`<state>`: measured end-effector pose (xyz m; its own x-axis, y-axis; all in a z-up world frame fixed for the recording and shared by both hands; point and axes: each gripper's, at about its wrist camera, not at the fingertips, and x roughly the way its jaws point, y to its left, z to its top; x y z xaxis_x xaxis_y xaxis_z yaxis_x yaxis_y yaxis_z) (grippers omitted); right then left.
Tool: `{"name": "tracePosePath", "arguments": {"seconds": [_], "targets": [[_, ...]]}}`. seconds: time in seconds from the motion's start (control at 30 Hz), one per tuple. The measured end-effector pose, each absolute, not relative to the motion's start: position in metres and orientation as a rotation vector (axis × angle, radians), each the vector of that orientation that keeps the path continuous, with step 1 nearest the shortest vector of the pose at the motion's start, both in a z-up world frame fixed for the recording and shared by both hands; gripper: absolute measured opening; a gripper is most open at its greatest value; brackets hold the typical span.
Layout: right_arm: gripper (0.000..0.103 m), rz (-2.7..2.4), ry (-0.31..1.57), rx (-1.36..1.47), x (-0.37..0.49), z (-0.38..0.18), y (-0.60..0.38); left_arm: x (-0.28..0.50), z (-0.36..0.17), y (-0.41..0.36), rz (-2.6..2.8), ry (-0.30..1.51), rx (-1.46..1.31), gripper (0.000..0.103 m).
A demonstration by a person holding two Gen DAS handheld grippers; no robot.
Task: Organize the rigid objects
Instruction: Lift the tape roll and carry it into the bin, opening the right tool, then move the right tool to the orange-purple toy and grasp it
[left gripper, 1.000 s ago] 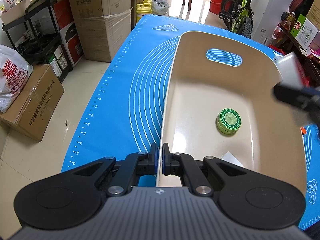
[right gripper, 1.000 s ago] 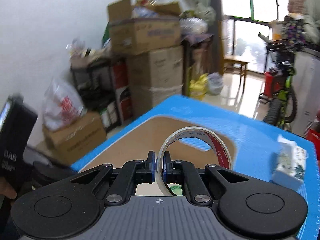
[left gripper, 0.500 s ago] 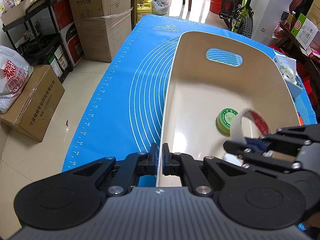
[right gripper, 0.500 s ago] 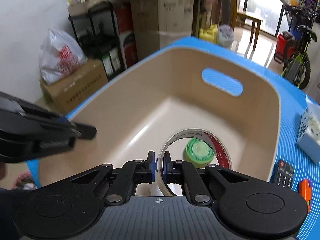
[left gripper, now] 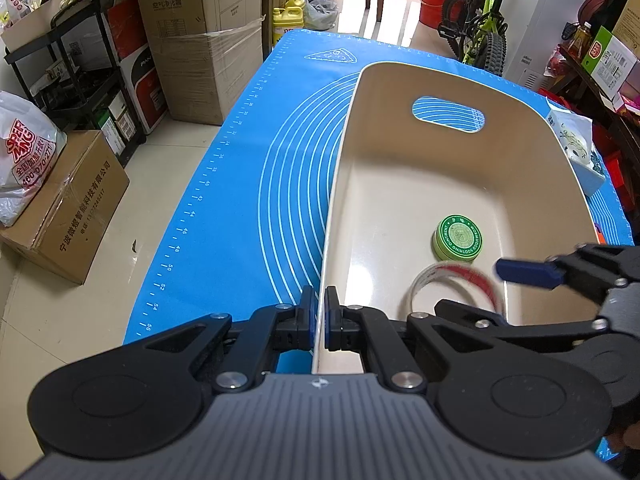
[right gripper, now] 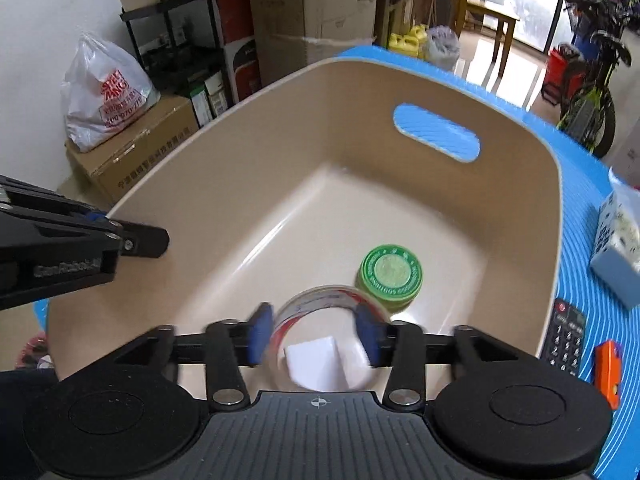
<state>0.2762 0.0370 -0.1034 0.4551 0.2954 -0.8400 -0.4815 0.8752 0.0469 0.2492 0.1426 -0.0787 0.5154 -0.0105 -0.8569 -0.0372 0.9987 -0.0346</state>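
A beige plastic bin (left gripper: 448,80) (right gripper: 280,92) with a handle slot stands on the blue mat (left gripper: 248,184). My left gripper (left gripper: 319,318) is shut on the bin's near left wall. My right gripper (right gripper: 316,334) is open over the bin's near end, also showing in the left wrist view (left gripper: 492,288). A clear tape roll (right gripper: 320,312) (left gripper: 448,284) with red print is blurred between the open fingers, free of them. A green round tin (right gripper: 390,276) (left gripper: 458,238) and a white paper scrap (right gripper: 316,364) lie on the bin floor.
Right of the bin on the mat lie a tissue pack (right gripper: 618,256) (left gripper: 576,148), a black remote (right gripper: 566,334) and an orange item (right gripper: 608,372). Cardboard boxes (left gripper: 68,208), a shelf (left gripper: 80,80) and a bicycle (left gripper: 480,32) stand around the table.
My right gripper moved down over the bin with the tape roll, then opened; the roll is now loose and dropping between the fingers. The left gripper stayed on the bin wall.
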Motion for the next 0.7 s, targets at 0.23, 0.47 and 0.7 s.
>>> {"name": "tracePosePath", "arguments": {"seconds": [0.23, 0.47, 0.7], "targets": [[0.081, 0.469, 0.87, -0.151, 0.269, -0.073, 0.015, 0.249, -0.079, 0.143, 0.016, 1.029, -0.05, 0.005], [0.087, 0.425, 0.779, -0.104, 0.264, -0.044, -0.017, 0.249, -0.079, 0.143, 0.016, 1.029, -0.05, 0.005], [0.087, 0.325, 0.695, -0.08, 0.252, -0.03, -0.061, 0.249, -0.079, 0.143, 0.016, 1.029, -0.05, 0.005]]}}
